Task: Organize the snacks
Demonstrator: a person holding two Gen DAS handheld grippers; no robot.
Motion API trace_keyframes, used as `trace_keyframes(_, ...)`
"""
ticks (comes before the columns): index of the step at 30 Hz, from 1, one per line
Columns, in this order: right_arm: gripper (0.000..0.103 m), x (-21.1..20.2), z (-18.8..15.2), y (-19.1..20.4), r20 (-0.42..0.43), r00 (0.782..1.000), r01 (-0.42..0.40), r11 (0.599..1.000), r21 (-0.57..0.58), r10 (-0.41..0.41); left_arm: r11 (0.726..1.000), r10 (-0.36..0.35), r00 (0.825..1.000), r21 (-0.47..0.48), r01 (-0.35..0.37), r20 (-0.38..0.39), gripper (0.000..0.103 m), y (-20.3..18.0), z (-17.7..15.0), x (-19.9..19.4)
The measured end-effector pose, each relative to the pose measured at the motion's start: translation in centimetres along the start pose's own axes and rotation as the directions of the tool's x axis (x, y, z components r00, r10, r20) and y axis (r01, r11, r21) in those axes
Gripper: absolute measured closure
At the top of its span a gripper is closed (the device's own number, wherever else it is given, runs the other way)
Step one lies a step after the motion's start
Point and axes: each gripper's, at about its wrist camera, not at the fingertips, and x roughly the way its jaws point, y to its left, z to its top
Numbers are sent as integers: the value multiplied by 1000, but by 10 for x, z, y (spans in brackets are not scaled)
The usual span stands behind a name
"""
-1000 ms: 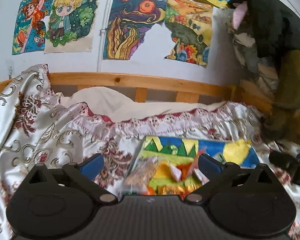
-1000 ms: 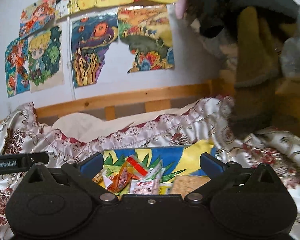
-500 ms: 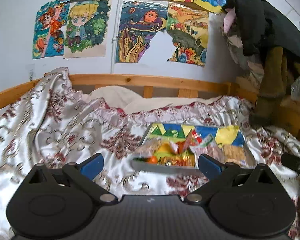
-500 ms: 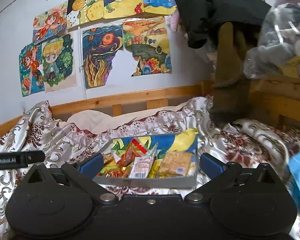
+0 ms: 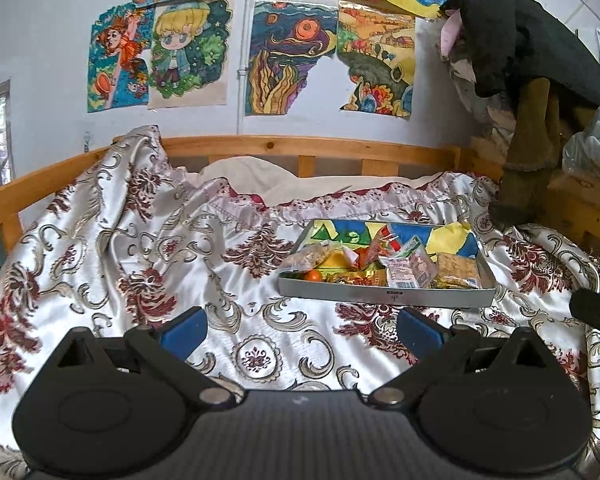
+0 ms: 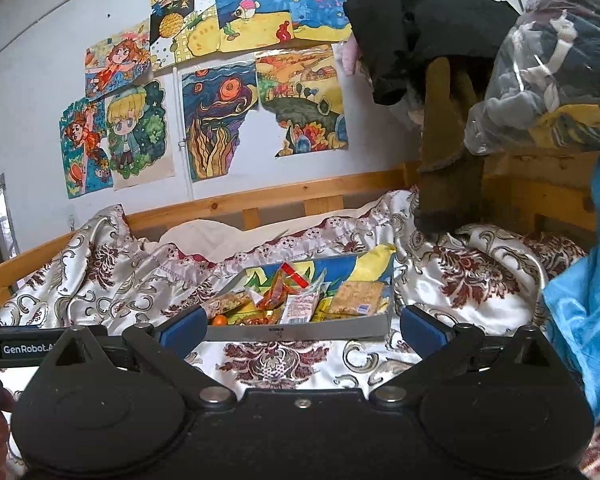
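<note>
In the left wrist view, the left gripper [image 5: 302, 330] has its two blue-tipped fingers [image 5: 184, 327] spread wide and nothing is between them. It hangs over a satin bedspread [image 5: 140, 264] with dark red flowers. The grey tray [image 5: 384, 295] of snacks lies on the bedspread at about 1 o'clock from the gripper, well apart from it. Inside the tray are a small orange fruit [image 5: 313, 276] at the left end, a white packet [image 5: 405, 270] in the middle and a cracker pack [image 5: 458, 269] at the right end.

In the right wrist view, the right gripper [image 6: 300, 326] is also released, holding nothing. The same tray [image 6: 296, 333] is at 12 o'clock, just beyond the fingertips, and its front wall appears between the two fingers [image 6: 422, 327]. Coloured drawings [image 6: 216, 120] hang on the wall at 11 o'clock. A bright blue cloth [image 6: 584, 312] is at 3 o'clock.
</note>
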Motion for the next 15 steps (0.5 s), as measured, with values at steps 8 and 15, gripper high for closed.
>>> trace_keyframes(8, 1, -21, -8, 1, -12, 1000, 20, 1000, -20, -20, 999, 33, 999, -24, -33, 16, 0, 5, -2, -18)
trace_keyframes(15, 1, -30, -15, -4, -48, 998, 47, 999, 18, -46, 999, 47, 999, 23, -47, 2, 0, -1, -11, -23)
